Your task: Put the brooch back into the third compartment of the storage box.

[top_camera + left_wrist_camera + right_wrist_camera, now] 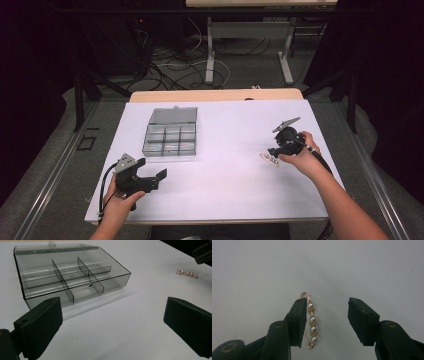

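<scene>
From above the pin [269, 159] was just a tiny strip on the white bench [235, 185] under the right gripper [276, 150], but that gripper's own view showed four pearls between wide-open jaws, while the left gripper [152, 176], open too, faced the clear box [67, 280].

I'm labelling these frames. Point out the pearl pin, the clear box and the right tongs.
pearl pin [312, 319]: right gripper view, second pearl.
clear box [117, 281]: left gripper view, front wall.
right tongs [324, 322]: right gripper view, gap between open tips.
</scene>
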A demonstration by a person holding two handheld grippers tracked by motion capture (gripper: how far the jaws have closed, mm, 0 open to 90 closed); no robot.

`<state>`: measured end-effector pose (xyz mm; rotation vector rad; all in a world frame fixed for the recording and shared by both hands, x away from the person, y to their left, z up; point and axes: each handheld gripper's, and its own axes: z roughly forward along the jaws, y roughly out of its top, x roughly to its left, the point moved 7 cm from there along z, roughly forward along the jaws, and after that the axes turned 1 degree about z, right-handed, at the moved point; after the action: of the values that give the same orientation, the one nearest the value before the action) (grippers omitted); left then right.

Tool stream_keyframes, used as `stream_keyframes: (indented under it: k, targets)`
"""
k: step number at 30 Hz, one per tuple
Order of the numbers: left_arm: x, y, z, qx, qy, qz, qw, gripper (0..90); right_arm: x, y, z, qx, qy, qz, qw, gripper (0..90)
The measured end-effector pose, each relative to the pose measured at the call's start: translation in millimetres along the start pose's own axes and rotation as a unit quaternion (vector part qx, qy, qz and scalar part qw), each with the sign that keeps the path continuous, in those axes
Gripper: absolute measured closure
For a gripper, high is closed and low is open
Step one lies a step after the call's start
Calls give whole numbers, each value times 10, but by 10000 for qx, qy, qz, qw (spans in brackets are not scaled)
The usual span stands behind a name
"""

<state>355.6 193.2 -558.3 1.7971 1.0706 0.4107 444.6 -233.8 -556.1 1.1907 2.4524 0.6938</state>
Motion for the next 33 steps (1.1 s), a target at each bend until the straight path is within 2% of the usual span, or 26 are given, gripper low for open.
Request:
stream_keyframes:
  k: [2,3,7,8,13,15,17,19,21,22,24,26,27,30,31,32,33]
  targets:
    - [-14,1,-2,9,-27,9,10000,27,4,-5,27,43,33,17,10000,519]
    - [-18,2,-3,5,-26,33,10000,27,12,-13,33,113,18,103,9999,532]
    - [-36,3,1,17,-25,43,10000,27,21,-7,71,70,133,86,9999,561]
    - [-40,4,-4,46,-44,56,10000,32,27,-15,81,191,118,139,9996,585]
    - [-38,4,-1,32,-16,100,9999,33,26,-24,115,257,148,108,9995,601]
    - [-37,-8,9,50,-41,66,10000,33,25,-39,130,400,145,99,9990,607]
    - [-35,-15,10,72,-50,54,9999,33,23,-35,155,357,151,59,9992,628]
    - [-32,-15,14,48,-55,35,10000,33,33,-39,170,432,213,152,9987,633]
    - [-30,-16,8,70,-88,22,9999,33,32,-34,198,357,220,172,9990,639]
    - [-29,-18,6,82,-81,18,9999,33,20,-42,188,468,187,121,9987,637]
    - [-28,-19,6,83,-80,20,9999,33,15,-40,204,476,159,199,9985,647]
    - [-28,-20,6,86,-88,17,9999,33,47,-41,213,463,270,323,9980,651]
    - [-28,-20,7,86,-85,15,9999,33,37,-37,237,395,272,262,9985,656]
    - [-30,-20,8,90,-94,16,9999,33,49,-45,249,450,279,334,9980,662]
    - [-30,-20,8,93,-97,13,9999,33,61,-52,247,576,315,327,9973,670]
    - [-31,-23,7,109,-99,10,9999,33,65,-47,257,545,321,361,9973,675]
    - [-31,-23,7,109,-99,10,9999,33,60,-63,230,801,244,371,9958,682]
